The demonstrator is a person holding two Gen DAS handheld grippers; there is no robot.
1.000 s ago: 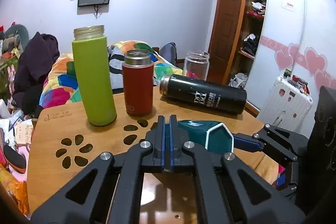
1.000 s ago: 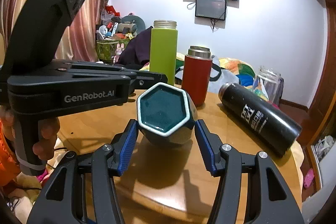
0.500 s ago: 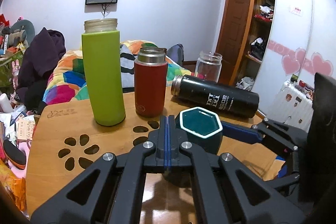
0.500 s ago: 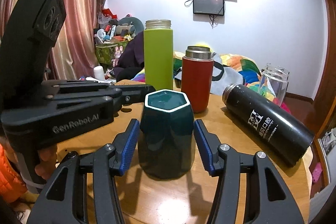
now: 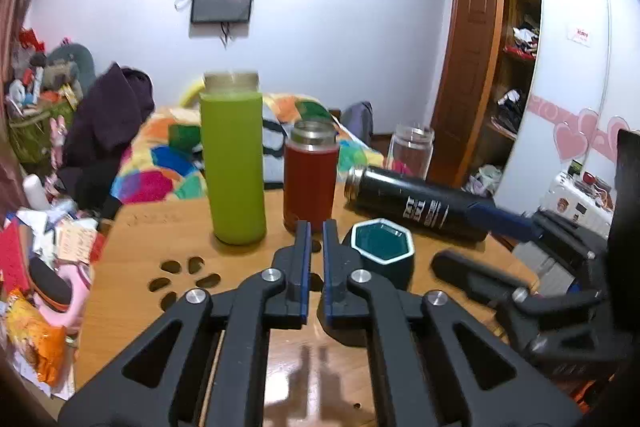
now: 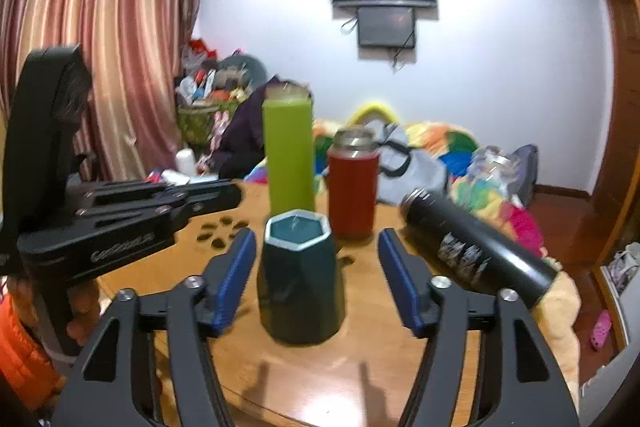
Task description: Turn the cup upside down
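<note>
A dark teal hexagonal cup (image 6: 300, 283) with a white rim stands on the wooden table with its recessed teal face up; it also shows in the left wrist view (image 5: 382, 255). My right gripper (image 6: 316, 259) is open, its blue-padded fingers (image 6: 236, 271) apart on either side of the cup without touching it. My left gripper (image 5: 315, 247) is empty, with only a narrow gap between its fingers, just left of the cup.
A tall green bottle (image 5: 233, 163), a red flask (image 5: 310, 179) and a black flask lying on its side (image 5: 416, 203) stand behind the cup. A glass jar (image 5: 411, 151) is at the far edge. The table (image 5: 140, 247) has flower-shaped cutouts on the left.
The right gripper turned the cup from tilted to standing on the table, then opened and let go of it. The left gripper's fingers parted slightly.
</note>
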